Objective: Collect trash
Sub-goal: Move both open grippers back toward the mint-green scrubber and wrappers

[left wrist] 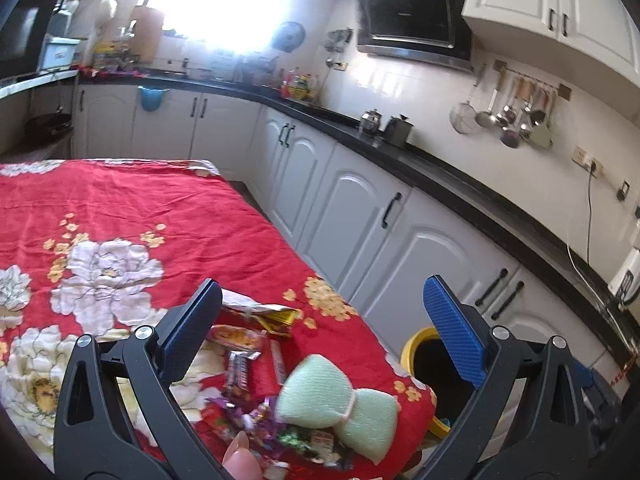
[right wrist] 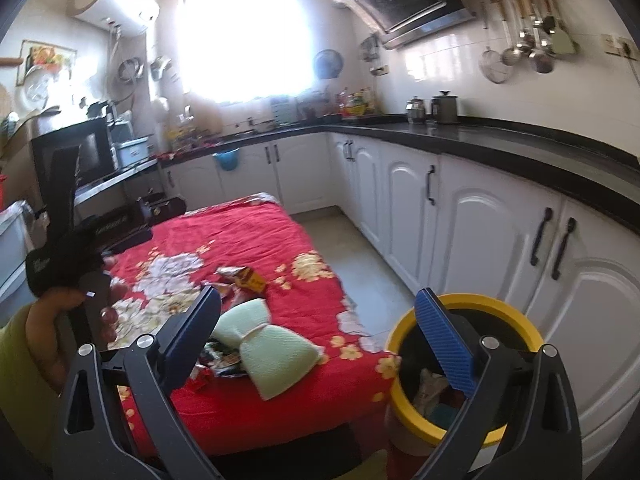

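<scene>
We start with the trash: a loose heap of wrappers (left wrist: 248,364) lies in the lower centre of the left wrist frame, on the near corner of the red flowered cloth (left wrist: 140,208). A green sponge (left wrist: 340,400), cinched at its middle like a bow, rests on the heap's right edge and partly over it. A crumpled silver and yellow packet (left wrist: 260,310) lies just beyond the heap.

The yellow-rimmed bin (right wrist: 464,364) stands off the table's corner at the lower right of the right wrist frame, already holding some scraps.

Both tools are spread wide and carry nothing. The left gripper (left wrist: 320,332) hangs over the heap, its fingers straddling wrappers and sponge together. The right gripper (right wrist: 320,340) hovers between the table corner and the bin, its right finger in front of the rim. At the left edge of that frame a hand (right wrist: 72,300) holds the other tool's handle.

What could go wrong, as we judge it:
- The sponge may not be trash; closing here could take it along with the wrappers.
- The wrappers are thin, slick and flat on soft cloth, so the pads may pinch the fabric and drag it, spilling the heap off the corner.
- A light wrapper released above the bin may drift past the rim.
</scene>
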The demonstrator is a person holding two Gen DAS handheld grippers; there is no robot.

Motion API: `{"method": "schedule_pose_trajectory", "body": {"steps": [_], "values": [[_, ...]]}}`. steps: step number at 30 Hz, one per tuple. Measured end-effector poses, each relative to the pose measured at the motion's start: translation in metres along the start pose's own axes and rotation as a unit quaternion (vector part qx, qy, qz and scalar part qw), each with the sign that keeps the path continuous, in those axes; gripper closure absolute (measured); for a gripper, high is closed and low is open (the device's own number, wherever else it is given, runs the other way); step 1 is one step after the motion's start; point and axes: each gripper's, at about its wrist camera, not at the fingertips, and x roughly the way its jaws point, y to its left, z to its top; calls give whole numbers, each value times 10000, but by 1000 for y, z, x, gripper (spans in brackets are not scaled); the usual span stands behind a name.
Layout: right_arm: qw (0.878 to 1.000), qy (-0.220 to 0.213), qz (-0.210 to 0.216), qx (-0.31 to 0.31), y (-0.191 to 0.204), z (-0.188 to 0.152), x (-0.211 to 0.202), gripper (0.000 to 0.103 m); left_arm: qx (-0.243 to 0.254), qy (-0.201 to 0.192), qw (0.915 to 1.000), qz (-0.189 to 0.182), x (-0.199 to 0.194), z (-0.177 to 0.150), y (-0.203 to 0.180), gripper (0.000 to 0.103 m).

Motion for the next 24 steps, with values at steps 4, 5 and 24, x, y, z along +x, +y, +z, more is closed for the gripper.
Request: {"method": "schedule_pose_trajectory", "body": {"steps": [4,5,24], "values": [[9995,164,232,-148,15,0,11,8,-88,-70,9998,137,-4,6,15,11],[9992,234,279,-179,19,0,16,8,-114,-88,9998,170,-6,6,19,11],[9913,1081,464,-590,28,-17,95,8,-654,557,9937,718,30,-11,108,11]]}}
